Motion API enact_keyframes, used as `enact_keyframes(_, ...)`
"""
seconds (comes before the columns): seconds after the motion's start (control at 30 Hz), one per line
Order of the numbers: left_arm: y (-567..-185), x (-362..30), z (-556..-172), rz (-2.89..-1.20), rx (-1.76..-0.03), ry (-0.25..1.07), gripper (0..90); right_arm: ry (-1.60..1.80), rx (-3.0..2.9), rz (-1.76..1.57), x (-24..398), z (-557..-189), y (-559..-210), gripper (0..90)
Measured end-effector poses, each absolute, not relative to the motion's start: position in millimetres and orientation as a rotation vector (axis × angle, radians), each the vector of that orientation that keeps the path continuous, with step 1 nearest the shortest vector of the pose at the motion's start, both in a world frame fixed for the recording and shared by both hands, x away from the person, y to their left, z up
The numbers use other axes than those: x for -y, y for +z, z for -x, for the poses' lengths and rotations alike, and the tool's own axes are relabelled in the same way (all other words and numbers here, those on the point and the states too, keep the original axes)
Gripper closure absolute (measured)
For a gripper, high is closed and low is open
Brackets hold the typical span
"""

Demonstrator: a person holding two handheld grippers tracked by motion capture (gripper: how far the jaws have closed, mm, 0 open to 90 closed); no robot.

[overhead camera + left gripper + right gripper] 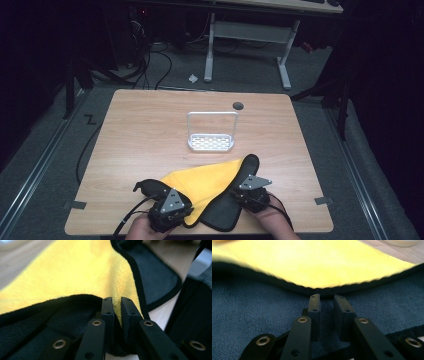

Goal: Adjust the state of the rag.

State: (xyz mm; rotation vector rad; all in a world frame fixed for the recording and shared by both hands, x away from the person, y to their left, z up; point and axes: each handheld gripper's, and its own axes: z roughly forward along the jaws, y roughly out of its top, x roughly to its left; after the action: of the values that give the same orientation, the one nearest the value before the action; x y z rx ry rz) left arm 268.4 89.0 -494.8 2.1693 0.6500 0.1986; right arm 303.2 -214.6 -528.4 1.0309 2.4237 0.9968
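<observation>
Folding step: left gripper (pixel 117 305) pinches the yellow-and-dark towel (pixel 210 181) at the desk's (pixel 150 125) near edge; right gripper (pixel 327 302) pinches its dark layer. Next, carry the fold across.

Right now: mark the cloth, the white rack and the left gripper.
cloth (pixel 210 181), high view, yellow face
white rack (pixel 211 143), high view, slotted base
left gripper (pixel 116 305), left gripper view, between the fingertips
</observation>
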Motion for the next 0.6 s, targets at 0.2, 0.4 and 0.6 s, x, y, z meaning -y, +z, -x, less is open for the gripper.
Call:
enact_keyframes(0.2, -461.7, -132.1, -280.0, -1.903, -0.764, 0.204, 83.6, 1.0, -2.427, -1.03, 215.4, -304.2, -528.3, 77.0)
enact_keyframes(0.4, -442.9, -159.3, -281.3, -1.778, -0.811, 0.212, 83.7, 0.99, -2.426, -1.041, 218.0, -305.0, -527.9, 77.1)
enact_keyframes(0.6, -441.4, -176.4, -303.1, -1.703, -0.907, 0.273, 82.9, 0.986, -2.409, -1.061, 224.7, -306.4, -527.8, 77.3)
